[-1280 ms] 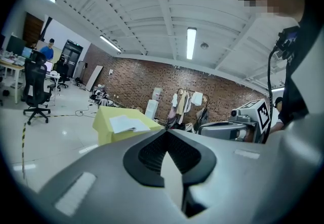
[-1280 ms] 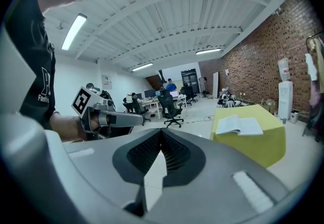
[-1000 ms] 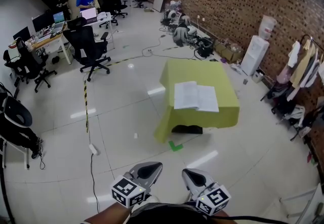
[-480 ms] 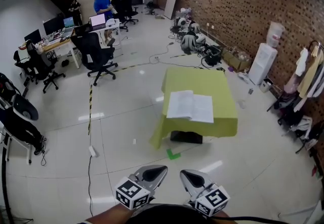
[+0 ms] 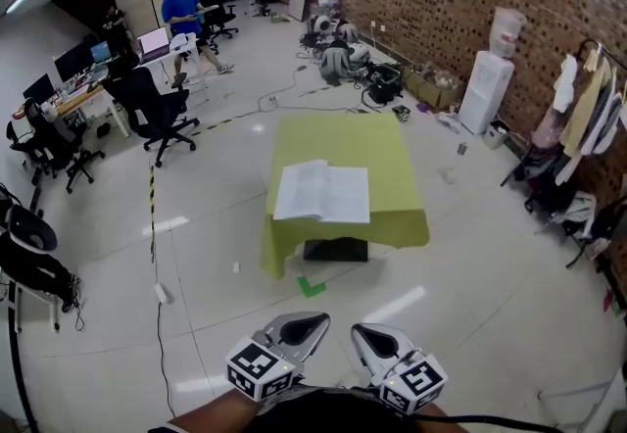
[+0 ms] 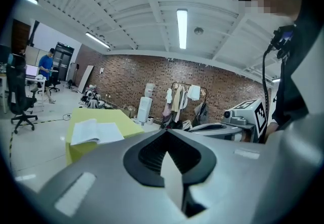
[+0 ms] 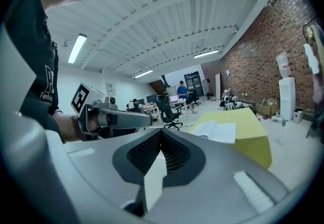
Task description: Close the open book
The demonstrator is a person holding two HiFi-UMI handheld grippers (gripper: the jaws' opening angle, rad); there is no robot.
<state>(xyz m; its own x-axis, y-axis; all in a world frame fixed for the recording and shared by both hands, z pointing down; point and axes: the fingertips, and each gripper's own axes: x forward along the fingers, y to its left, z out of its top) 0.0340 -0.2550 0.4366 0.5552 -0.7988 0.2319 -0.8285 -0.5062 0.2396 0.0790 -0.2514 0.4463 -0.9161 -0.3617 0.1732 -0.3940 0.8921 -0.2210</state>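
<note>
The open white paper book lies flat on the near part of the square desk under a yellow-green cloth. It is at 12 o'clock from both grippers and well apart from them. The grey left gripper and the grey right gripper each have their jaws closed together, and both hold nothing.

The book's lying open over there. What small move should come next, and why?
Probably step closer to the table first: the open book lies flat on it, well ahead, while the left gripper and right gripper, both shut and empty, are far short of any page.
</note>
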